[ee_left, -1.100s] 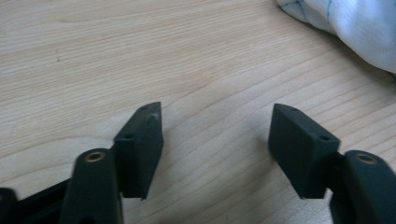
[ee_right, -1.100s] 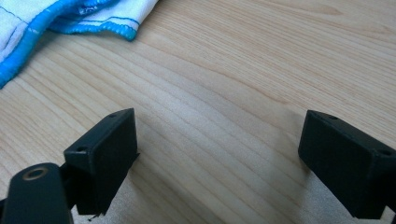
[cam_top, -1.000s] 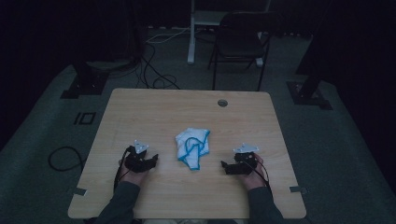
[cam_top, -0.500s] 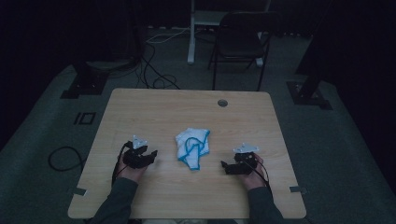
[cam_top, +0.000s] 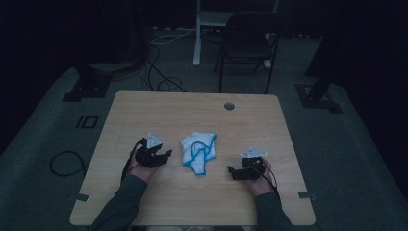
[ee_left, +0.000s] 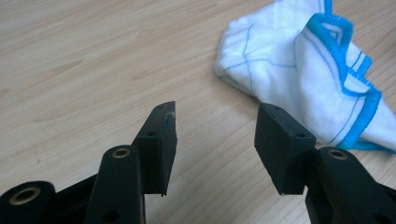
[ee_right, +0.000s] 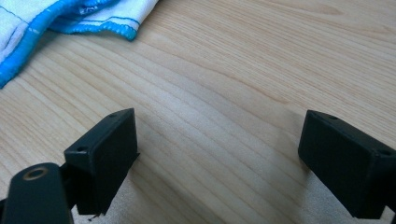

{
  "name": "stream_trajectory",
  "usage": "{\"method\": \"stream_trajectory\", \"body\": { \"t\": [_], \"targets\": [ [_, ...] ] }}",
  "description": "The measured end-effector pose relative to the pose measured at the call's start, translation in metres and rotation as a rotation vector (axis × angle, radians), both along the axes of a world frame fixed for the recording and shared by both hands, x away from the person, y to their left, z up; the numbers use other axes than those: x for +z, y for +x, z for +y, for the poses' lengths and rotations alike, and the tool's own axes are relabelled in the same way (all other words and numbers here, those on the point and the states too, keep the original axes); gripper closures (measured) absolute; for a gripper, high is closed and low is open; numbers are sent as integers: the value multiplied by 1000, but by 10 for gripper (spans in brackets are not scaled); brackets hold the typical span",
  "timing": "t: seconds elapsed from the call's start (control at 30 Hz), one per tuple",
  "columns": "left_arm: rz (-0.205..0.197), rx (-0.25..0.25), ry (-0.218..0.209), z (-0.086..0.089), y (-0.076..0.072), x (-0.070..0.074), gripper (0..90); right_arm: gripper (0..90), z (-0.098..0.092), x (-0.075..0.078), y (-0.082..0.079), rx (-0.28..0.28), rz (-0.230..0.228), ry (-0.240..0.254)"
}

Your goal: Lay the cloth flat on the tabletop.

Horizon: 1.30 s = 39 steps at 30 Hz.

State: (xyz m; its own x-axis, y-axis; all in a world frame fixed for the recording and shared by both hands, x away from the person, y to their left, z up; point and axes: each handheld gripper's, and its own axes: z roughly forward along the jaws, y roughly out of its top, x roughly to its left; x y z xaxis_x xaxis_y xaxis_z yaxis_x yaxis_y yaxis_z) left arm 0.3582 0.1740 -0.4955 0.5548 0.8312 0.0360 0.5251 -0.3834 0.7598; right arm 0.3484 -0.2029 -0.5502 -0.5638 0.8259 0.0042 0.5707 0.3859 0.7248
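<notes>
Dark floor, cables and a chair [cam_top: 245, 45] lie beyond the wooden table [cam_top: 144, 110]. From the high view, a crumpled white cloth [cam_top: 198, 150] with blue edging lies in the middle of the table toward its near edge, with my left gripper [cam_top: 166, 155] and right gripper [cam_top: 231, 171] to either side, both apart from it.

Along my left gripper [ee_left: 215, 140], the jaws stand moderately apart, empty, cloth [ee_left: 299, 70] just beyond.

Along my right gripper [ee_right: 217, 158], the jaws gape wide over bare wood, cloth [ee_right: 60, 18] ahead at left.
</notes>
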Motion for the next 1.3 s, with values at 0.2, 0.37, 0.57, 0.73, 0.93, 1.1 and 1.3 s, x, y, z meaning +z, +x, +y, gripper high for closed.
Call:
{"method": "stream_trajectory", "body": {
  "t": [0.2,0.37,0.57,0.73,0.93,1.1,1.3],
  "targets": [
    [-7,-31,2,-9,6,6,494,117,0,0,0,0,0,0],
    [-15,-52,1,-15,10,10,495,118,0,0,0,0,-1,0],
    [-25,-76,7,-22,15,16,525,118,0,0,0,1,-1,0],
    [-33,-104,4,-36,22,22,537,118,0,0,0,-1,0,1],
    [-34,-148,16,-53,28,24,537,118,0,0,0,0,0,0],
    [-32,-181,27,-64,33,24,533,118,0,0,0,1,0,-1],
    [-7,-207,41,-78,43,22,525,118,0,0,0,1,-1,-1]
  ]
}}
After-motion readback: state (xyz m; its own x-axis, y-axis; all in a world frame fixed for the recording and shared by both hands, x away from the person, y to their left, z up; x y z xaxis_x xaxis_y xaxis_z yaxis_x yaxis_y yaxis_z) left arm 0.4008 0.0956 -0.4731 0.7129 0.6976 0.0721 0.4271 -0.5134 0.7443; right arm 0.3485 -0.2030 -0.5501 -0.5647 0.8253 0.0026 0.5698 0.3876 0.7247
